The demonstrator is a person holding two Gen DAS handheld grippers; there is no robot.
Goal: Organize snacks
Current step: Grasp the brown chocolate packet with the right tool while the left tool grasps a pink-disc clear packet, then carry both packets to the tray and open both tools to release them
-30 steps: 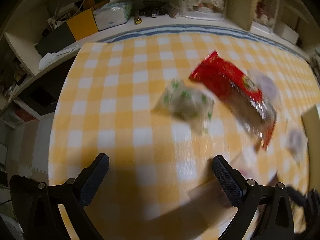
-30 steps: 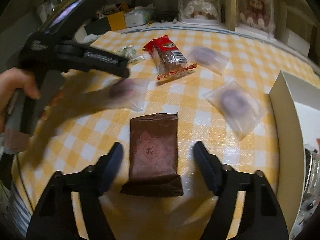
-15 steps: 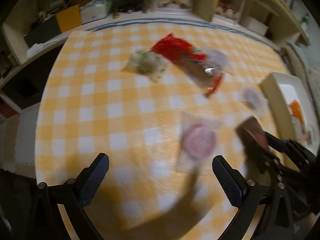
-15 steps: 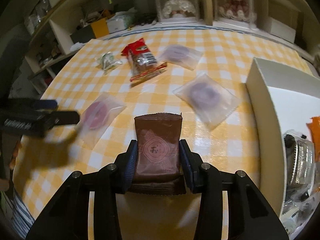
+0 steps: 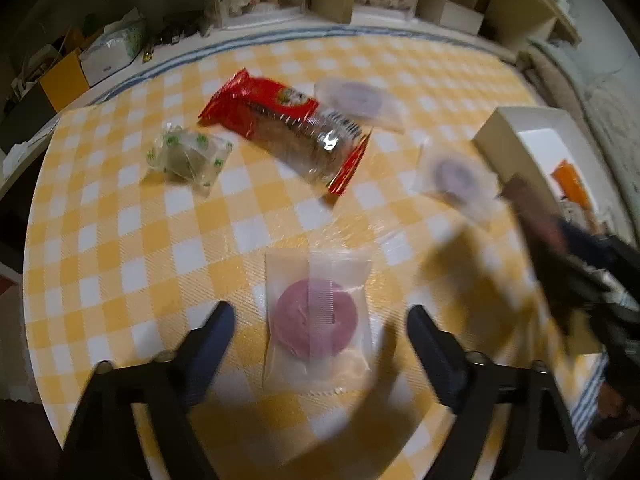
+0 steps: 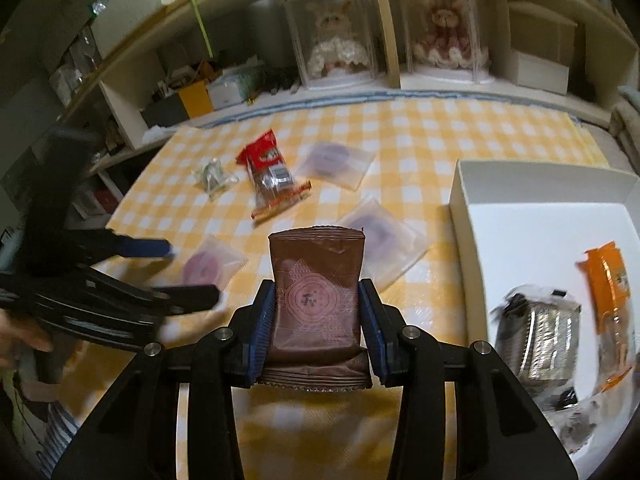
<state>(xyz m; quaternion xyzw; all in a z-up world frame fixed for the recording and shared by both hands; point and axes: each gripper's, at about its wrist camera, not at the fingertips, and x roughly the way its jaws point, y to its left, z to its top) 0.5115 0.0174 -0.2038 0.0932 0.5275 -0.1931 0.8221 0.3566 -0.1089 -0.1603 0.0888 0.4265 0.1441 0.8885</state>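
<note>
We had the right gripper (image 6: 318,312) clamped on the brown snack packet (image 6: 316,300), which stood upright between the blue pads at the lower centre of the right wrist view, held above the yellow-and-white checked tablecloth (image 6: 420,148). At the right of that view sat the white box (image 6: 520,184), with an orange packet (image 6: 608,280) and a silvery wrapped snack (image 6: 540,340) lying inside it. In the left wrist view our left gripper (image 5: 320,336) had its jaws apart on either side of the clear packet with a pink round snack (image 5: 316,316), low in the centre of the frame; we could not tell whether the fingers touched it. Above it, toward the upper middle, lay the red packet (image 5: 280,120), with a small green-printed packet (image 5: 188,156) just to its left. Two clear packets with purple rounds lay to the right, one (image 5: 356,100) touching the red packet and one (image 5: 456,176) near the box.
</note>
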